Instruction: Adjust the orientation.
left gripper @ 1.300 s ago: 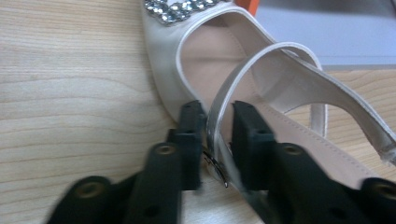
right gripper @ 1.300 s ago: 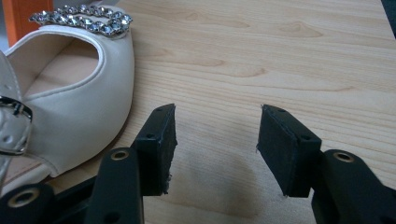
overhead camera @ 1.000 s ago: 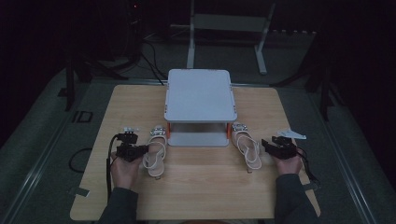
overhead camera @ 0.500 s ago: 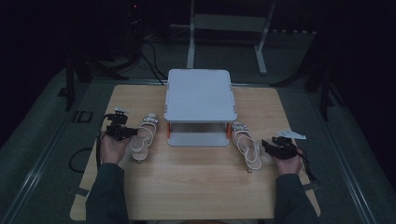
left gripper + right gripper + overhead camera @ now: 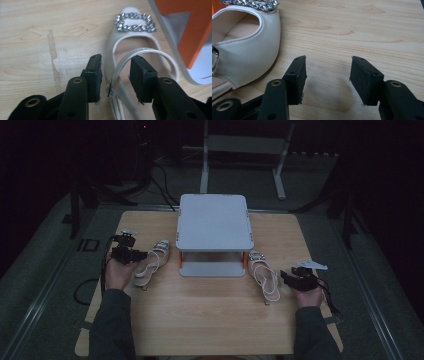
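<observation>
Surface: one pale wooden table (image 5: pixel 200 320), light grain, a scuffed streak in the finish visible in the left gripper view. Set on dark grey flooring, a dim and mostly black room around it.

Room: a metal stand (image 5: pixel 245 150) with two legs behind the table; cables (image 5: pixel 150 175) trailing on the floor at back left.

On the table, centre rear: a white two-tier rack (image 5: pixel 214 222) with orange posts, flat top shelf over a lower shelf.

Item, left: a cream sandal (image 5: pixel 150 265) with a rhinestone buckle, lying just left of the rack's lower shelf, toe toward the back.

Item, right: a matching sandal (image 5: pixel 263 272), lying just right of the rack, toe toward the back.

Tool, left: the left gripper (image 5: pixel 115 75), jaws having just been opening, now apart at a middling gap; the left sandal's side wall and strap lie between the pads, neither pad pressing.

Tool, right: the right gripper (image 5: pixel 327 77), jaws wide, bare wood between them, the right sandal just beside its left jaw.
</observation>
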{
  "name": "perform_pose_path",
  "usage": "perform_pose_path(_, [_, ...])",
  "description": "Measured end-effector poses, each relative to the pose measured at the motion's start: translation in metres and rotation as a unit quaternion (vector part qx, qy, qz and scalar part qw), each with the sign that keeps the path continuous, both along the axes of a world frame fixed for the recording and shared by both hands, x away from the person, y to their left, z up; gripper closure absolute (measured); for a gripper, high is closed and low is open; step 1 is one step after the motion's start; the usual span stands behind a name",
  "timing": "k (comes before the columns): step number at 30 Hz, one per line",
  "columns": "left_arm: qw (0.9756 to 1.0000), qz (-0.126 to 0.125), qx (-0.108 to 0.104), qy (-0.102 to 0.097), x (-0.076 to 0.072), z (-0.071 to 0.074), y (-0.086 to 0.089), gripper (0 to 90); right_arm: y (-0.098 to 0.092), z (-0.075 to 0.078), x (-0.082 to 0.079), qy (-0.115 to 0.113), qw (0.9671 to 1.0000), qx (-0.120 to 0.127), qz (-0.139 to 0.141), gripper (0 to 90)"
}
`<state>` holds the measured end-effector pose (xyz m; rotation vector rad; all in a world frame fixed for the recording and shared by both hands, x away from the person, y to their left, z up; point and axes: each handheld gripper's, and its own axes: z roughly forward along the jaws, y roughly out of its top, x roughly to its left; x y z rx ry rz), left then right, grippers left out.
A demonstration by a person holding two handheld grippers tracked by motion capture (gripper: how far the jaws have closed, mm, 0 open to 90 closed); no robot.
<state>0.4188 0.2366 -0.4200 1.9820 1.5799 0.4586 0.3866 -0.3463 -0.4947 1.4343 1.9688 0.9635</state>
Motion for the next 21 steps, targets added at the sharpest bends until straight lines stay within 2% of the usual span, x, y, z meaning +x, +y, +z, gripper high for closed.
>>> perform_pose_path(3, [0.9995,0.006,-0.01,-0.029,-0.009,0.011,-0.005,59.5,0.0,0.0,0.0,0.001,1.0,0.0,0.0,46.4])
perform_pose_path(5, [0.999,0.008,-0.008,-0.044,-0.013,0.018,-0.009,57.8,0.0,0.0,-0.001,0.0,1.0,0.0,0.001,46.4])
perform_pose_path(7, [0.9983,0.01,-0.009,-0.056,-0.016,0.023,-0.013,56.8,-0.001,0.0,-0.001,0.0,1.0,0.001,0.001,46.5])
perform_pose_path(9, [0.9982,0.014,0.002,-0.059,-0.016,0.025,-0.017,54.8,-0.001,0.0,0.0,0.001,1.0,0.001,0.001,46.4])
perform_pose_path(16, [0.9981,0.032,0.009,-0.053,-0.015,0.016,-0.021,51.6,-0.001,0.0,0.0,0.001,1.0,0.002,0.001,46.5])
perform_pose_path(18, [0.9983,0.035,0.017,-0.044,-0.014,0.011,-0.021,51.1,-0.001,-0.001,0.0,0.001,1.0,0.001,0.001,46.4])
perform_pose_path(20, [0.9979,0.045,0.036,-0.028,-0.014,0.003,-0.019,51.4,-0.001,0.0,-0.001,0.001,1.0,0.002,0.001,46.4])
perform_pose_path(21, [0.998,0.045,0.037,-0.024,-0.015,0.001,-0.018,51.4,-0.001,0.0,-0.001,0.001,1.0,0.002,0.001,46.4])
